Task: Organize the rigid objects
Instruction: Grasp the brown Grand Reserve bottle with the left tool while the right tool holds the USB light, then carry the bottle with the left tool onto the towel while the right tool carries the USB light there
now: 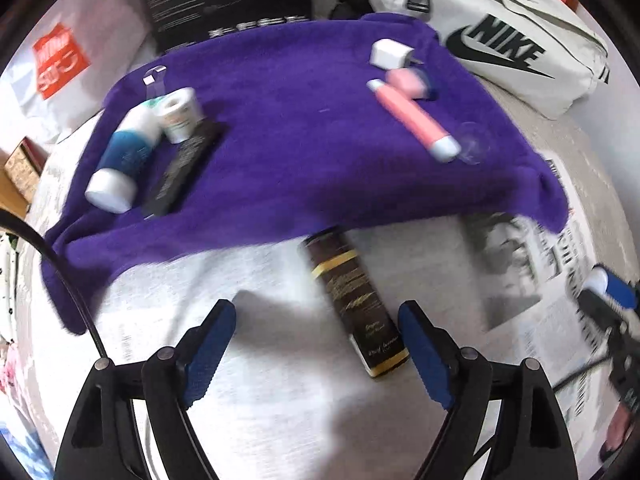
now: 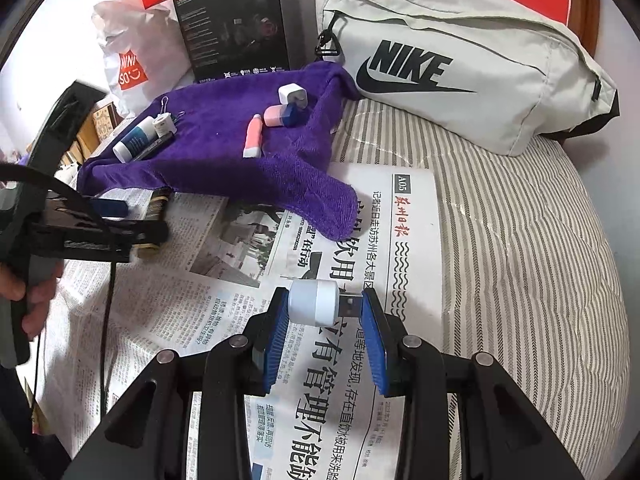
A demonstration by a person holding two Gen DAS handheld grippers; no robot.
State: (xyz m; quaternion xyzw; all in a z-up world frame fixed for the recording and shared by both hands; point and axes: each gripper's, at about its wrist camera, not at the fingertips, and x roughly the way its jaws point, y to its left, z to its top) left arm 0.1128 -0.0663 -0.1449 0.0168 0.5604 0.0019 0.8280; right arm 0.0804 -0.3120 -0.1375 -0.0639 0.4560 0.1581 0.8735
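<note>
My left gripper (image 1: 316, 346) stands open above the newspaper. A dark brown box with gold bands (image 1: 356, 308) lies loose between its fingers, close to the right pad. Beyond it, a purple towel (image 1: 304, 148) holds a blue-and-white tube (image 1: 120, 156), a white roll (image 1: 180, 114), a flat black box (image 1: 184, 168), a white charger (image 1: 388, 54), a pink eraser (image 1: 406, 80) and a pink tube (image 1: 416, 124). My right gripper (image 2: 324, 314) is shut on a small white USB light (image 2: 316, 304), held above the newspaper (image 2: 336, 360). The left gripper (image 2: 104, 232) hides most of the brown box (image 2: 154, 204) in the right wrist view.
A white Nike bag (image 2: 452, 68) lies at the back right on the striped bedding (image 2: 520, 264). A black carton (image 2: 236, 24) and a white shopping bag (image 2: 128, 52) stand behind the towel. A clear suction cup (image 1: 474, 142) rests by the pink tube. A hand (image 2: 36, 292) grips the left handle.
</note>
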